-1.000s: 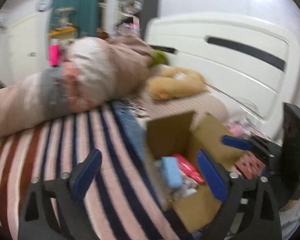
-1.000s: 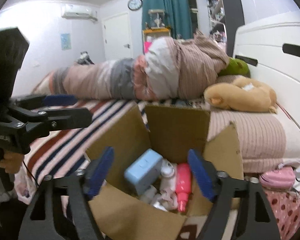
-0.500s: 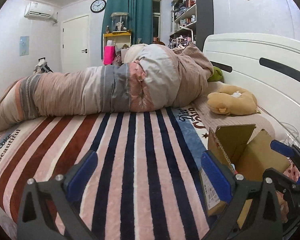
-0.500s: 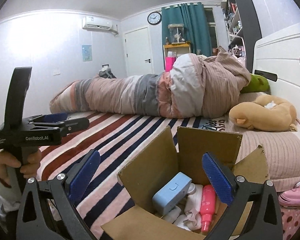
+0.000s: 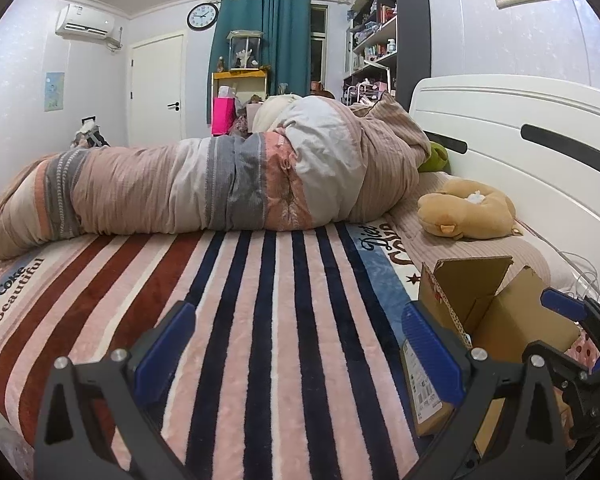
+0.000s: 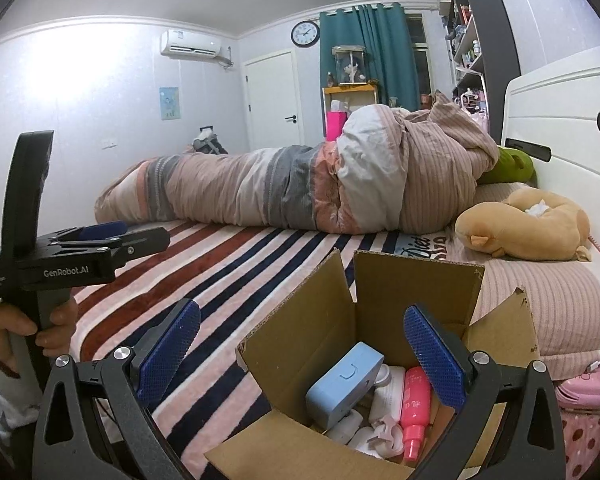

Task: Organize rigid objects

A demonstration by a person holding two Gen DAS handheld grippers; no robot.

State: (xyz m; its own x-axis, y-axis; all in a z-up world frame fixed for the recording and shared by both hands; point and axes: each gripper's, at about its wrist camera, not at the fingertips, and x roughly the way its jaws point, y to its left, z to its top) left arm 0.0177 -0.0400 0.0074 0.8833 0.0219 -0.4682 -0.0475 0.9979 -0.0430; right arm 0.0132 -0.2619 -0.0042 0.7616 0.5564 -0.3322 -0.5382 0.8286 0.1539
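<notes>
The bed (image 5: 260,320), covered by a striped blanket, fills the middle of both views; its near edge is cut off at the bottom of each frame. A rolled quilt (image 5: 220,188) lies across the far side, and what lies behind it on the bed is hidden. A tan plush toy (image 6: 528,228) rests at the right of the frame, near the white headboard (image 5: 520,120).

The cardboard box (image 6: 412,292) stands open on the bed at lower centre of my right wrist view. In my left wrist view the same box (image 5: 472,280) sits at lower right, seen from the side; only its flaps and outer wall show there, and its contents are hidden.

Only my right wrist view shows the inside: a light blue case (image 6: 344,384) leans upright at the left, a pink bottle (image 6: 414,408) stands just beside it, and white items lie between and below them, too crowded to identify. The box's near flap cuts off the lower contents.

My left hand-held gripper (image 5: 296,356) is spread wide over the blanket, holding nothing. My right hand-held gripper (image 6: 300,360) is also spread wide and empty, above the box opening. My right wrist view shows the left unit at the left edge from the side, with my left hand (image 6: 28,332) around its handle; part of the hand is cut off.
</notes>
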